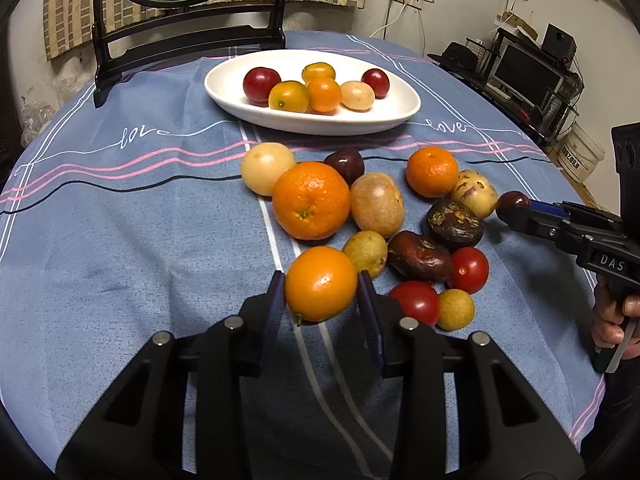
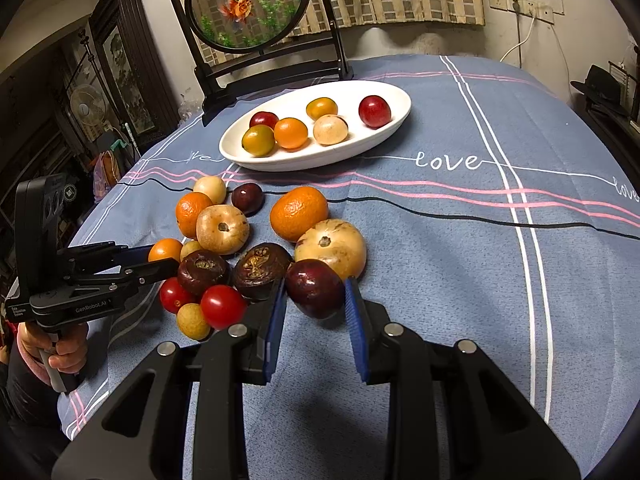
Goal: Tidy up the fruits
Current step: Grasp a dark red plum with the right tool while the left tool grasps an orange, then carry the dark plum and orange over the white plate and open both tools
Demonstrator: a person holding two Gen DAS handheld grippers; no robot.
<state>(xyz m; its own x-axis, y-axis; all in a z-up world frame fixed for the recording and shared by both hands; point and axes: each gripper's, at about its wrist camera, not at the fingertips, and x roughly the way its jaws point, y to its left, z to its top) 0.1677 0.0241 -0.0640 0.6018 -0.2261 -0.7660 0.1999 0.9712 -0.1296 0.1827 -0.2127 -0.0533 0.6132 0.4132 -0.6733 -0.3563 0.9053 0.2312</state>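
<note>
A white oval plate (image 1: 240, 98) (image 2: 372, 136) at the back of the table holds several small fruits. A pile of loose fruits lies on the blue cloth in front of it. My left gripper (image 1: 321, 294) is shut on a small orange (image 1: 321, 283), near the pile's front; it also shows in the right wrist view (image 2: 160, 260). My right gripper (image 2: 315, 292) is shut on a dark purple plum (image 2: 314, 288) at the pile's right edge; in the left wrist view (image 1: 506, 210) the plum (image 1: 513, 202) sits at its tips.
The pile holds a big orange (image 1: 310, 200), a mandarin (image 1: 432, 172), pale round fruits (image 1: 376, 204), dark wrinkled fruits (image 1: 420, 256), two cherry tomatoes (image 1: 468, 270) and small yellow fruits (image 1: 456, 309). A black-framed round screen (image 2: 248, 4) stands behind the plate.
</note>
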